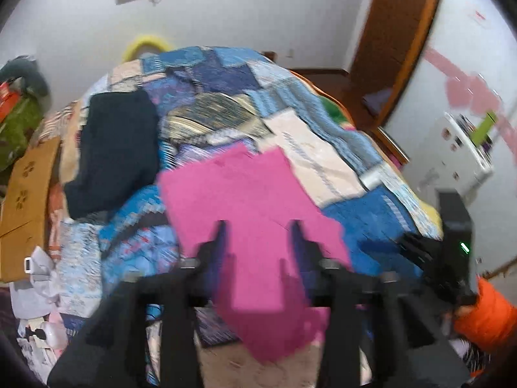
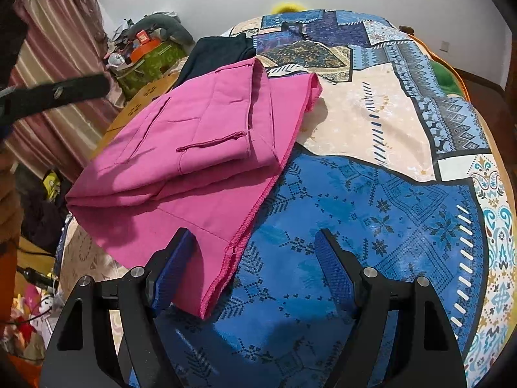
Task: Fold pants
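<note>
Bed covered by a patchwork bedspread, blue, cream and navy panels, filling most of both views. Striped pink curtain hangs past the bed's left side in the right wrist view; wooden door frame stands beyond the bed's far right corner in the left wrist view.

Pink pants lie on the bedspread toward the bed's near left edge, folded over themselves in layers, a back pocket facing up on the top layer; the lowest layer runs out toward the near edge with its stitched hem showing. A dark navy garment lies folded just beyond the pants, nearer the bed's far left side.

Left gripper hangs over the pants, jaws set wide, pink cloth visible between them (picture blurred, contact with the cloth cannot be told). Right gripper sits low at the near edge, jaws wide apart; its left finger overlaps the pants' hem layer, the right finger over bare blue bedspread.
</note>
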The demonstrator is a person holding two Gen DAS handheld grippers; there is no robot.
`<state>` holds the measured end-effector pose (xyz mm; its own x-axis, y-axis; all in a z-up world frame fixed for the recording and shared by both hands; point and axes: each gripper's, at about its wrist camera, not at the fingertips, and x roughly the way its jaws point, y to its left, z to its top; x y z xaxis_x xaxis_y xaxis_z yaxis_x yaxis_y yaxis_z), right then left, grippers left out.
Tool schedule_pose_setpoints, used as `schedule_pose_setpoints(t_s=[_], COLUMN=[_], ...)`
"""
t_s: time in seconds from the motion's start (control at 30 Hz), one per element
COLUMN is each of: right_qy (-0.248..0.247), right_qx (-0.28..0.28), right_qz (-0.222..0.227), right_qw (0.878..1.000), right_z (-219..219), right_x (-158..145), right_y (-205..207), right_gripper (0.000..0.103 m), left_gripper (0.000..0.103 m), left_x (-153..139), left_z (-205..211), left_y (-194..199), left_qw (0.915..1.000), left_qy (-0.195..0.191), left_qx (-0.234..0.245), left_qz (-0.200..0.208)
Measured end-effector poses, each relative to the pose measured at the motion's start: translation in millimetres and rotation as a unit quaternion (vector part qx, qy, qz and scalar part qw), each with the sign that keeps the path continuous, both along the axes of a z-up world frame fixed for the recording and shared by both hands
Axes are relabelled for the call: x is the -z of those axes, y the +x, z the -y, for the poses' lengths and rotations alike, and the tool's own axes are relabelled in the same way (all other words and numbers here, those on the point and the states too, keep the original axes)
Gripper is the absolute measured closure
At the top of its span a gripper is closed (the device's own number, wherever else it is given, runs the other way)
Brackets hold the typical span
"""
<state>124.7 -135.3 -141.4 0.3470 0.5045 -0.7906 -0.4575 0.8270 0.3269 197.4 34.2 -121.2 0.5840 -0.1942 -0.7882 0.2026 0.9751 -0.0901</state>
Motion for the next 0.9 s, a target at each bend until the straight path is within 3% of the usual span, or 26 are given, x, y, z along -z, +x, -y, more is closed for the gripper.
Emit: schedule_pose_setpoints(t_s=[0.07,0.17,0.53,0.67,0.77,0.9], right_qy=[-0.002,0.004,0.005,0.003,0.000,-0.006], right_qx=[0.003,0.007,0.030,0.039,0.043,0.051], right_qz=[0.006,0.010,0.009,0.007,0.011,0.018], right_qw=[1.000,1.000,0.999,0.999,0.999,0.999], right_z=[2,5,14,18,22,28], right_x=[-3,-8,-11,-10,-12,-15], right_y=[1,1,15,16,17,18], right_gripper=[0.028,0.028,0.028,0.028,0.028,0.028], left_gripper=[0.031,0.029,0.026,0.026,0.025,0.020], left_x=[-1,6,75,114,121,111], left_z=[-15,-34,-72,-60,-50,-58], left_y=[16,50,165,167,144,110], left_qw=[0.9994,0.9969,0.9823,0.9730,0.9694,0.9711], left_qy=[0.016,0.054,0.122,0.162,0.208,0.204], left_qx=[-0.029,-0.056,-0.108,-0.079,-0.057,-0.042], left_qz=[0.014,0.009,-0.092,-0.144,-0.118,-0.117])
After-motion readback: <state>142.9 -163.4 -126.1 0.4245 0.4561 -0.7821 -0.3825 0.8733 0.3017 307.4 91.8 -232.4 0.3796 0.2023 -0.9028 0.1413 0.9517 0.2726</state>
